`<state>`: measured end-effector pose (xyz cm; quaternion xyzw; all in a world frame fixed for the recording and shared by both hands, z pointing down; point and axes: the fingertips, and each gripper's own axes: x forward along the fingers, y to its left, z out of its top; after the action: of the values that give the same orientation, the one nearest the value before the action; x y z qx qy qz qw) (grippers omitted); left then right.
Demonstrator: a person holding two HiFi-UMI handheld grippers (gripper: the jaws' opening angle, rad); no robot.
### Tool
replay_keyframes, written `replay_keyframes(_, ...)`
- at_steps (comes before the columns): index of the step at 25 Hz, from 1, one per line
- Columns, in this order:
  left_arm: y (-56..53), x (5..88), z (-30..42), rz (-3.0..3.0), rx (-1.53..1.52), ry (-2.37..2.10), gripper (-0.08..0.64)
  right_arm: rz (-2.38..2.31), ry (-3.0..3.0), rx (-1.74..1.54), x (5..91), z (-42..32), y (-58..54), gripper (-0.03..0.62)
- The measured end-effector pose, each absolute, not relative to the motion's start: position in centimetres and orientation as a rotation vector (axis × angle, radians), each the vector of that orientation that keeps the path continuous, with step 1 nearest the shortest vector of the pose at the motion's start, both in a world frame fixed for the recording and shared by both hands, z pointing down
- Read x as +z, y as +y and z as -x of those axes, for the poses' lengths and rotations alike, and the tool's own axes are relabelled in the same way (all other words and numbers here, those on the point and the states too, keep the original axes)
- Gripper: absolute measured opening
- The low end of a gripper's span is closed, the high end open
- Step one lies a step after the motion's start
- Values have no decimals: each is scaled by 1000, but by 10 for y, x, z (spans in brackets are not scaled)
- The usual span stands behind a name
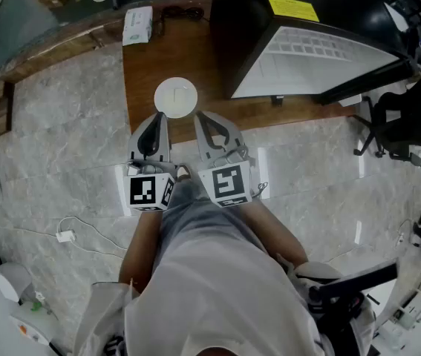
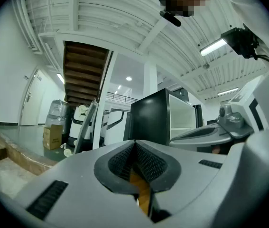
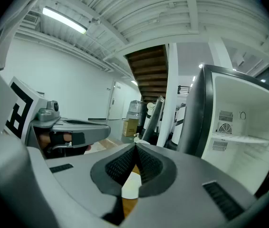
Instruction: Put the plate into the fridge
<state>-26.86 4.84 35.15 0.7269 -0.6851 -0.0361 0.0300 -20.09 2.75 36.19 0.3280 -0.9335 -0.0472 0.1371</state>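
The left gripper (image 1: 157, 124) and the right gripper (image 1: 207, 124) both have their jaws pressed together on nothing. The plate (image 1: 176, 97) lies flat on the table (image 1: 142, 65) just ahead of their tips, and the open fridge (image 1: 321, 50) stands ahead to the right. Advancing with the jaws together would likely shove the plate away rather than catch its thin rim.

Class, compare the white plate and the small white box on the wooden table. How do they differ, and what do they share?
The plate is round; the box is rectangular. The plate looks plain white; the box carries some greenish print. The plate lies near the table's near end, the box farther back. Both are white and rest on the same wooden table.
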Motion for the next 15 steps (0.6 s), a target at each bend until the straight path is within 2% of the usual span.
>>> replay_keyframes(9, 56, 348, 298, -2248, -151, -2074, 18, -992, -2695, -67, 359, 224, 35, 15)
replay_keyframes(15, 48, 386, 322, -2250, -70, -1958, 20, -1092, -2647, 18, 375, 221, 24, 18)
